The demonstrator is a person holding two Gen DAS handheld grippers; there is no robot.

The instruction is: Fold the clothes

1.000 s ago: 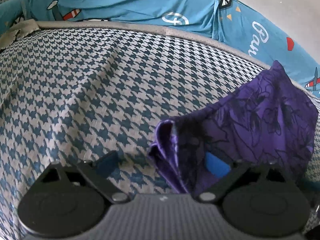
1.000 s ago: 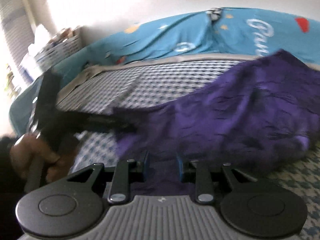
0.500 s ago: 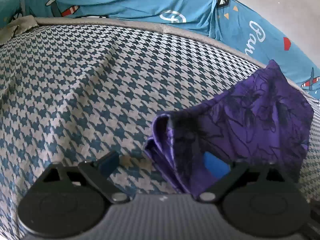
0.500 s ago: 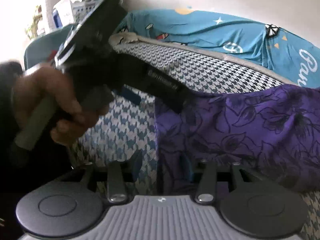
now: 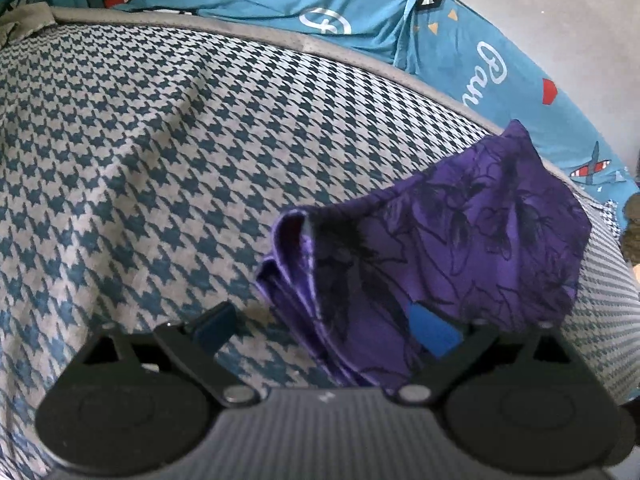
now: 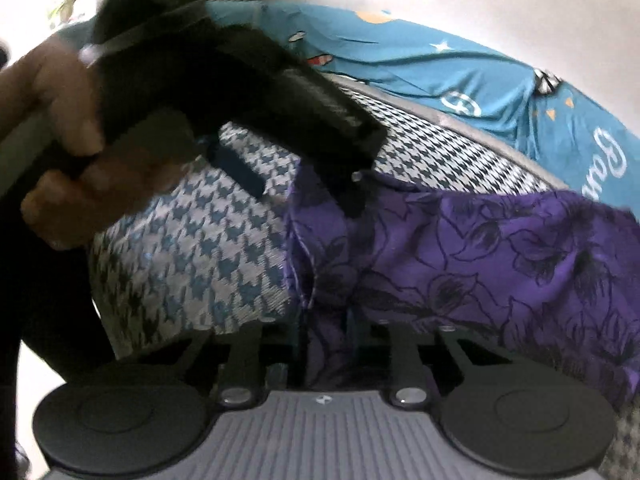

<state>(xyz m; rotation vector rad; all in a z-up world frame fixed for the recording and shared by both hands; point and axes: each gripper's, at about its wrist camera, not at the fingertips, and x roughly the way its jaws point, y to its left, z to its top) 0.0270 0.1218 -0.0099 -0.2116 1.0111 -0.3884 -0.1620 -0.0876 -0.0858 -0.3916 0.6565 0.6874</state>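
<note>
Your right gripper (image 6: pixel 324 332) is closing on the purple cloth's (image 5: pixel 460 240) edge — your left gripper (image 5: pixel 324 332) gapes wide, cloth between its fingers.

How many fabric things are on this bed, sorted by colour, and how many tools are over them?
Purple floral garment: 1
Blue-and-white houndstooth cover: 1
Teal printed sheet: 1
Tools: 2, the left tool and the right tool
Total: 5

White cursive letters on the blue sheet (image 5: pixel 460 52) at the bed's far edge read roughly "Pau"; the word runs on, cut off and unreadable.
</note>
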